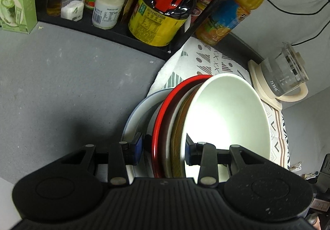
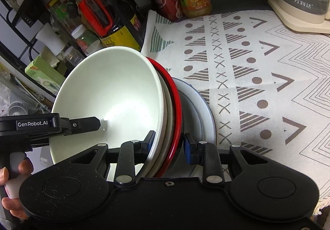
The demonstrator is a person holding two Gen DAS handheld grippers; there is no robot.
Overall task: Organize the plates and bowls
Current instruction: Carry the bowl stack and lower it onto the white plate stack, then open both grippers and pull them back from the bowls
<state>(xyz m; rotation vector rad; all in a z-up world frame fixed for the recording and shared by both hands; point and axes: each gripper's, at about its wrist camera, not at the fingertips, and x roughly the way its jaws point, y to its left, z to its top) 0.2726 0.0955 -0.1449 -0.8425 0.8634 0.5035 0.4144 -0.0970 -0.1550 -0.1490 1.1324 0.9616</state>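
Two black handheld grippers met at one tilted stack of dishes, standing nearly on edge over a white cloth with grey geometric print (image 2: 257, 69). The stack held a large white ceramic bowl (image 2: 111, 93), a brown-rimmed dish (image 1: 177, 126) nested behind it, a glossy red plate (image 2: 175, 106), and behind, a pale plate with a blue-grey rim (image 2: 198, 110) lying flatter.

The left gripper (image 1: 164, 150) had its blue-padded fingers spread around the rims of the bowl, brown dish and red plate; whether the pads pressed them I could not tell. The right gripper (image 2: 170, 144) straddled the same rims from the opposite side, its fingers also apart with small gaps showing. Both seemed placed to keep the leaning stack from toppling while it was gathered.

A person's hand (image 2: 12, 188) held the left gripper's handle. Bottles and jars on a black shelf (image 1: 107, 29) crowded close behind.
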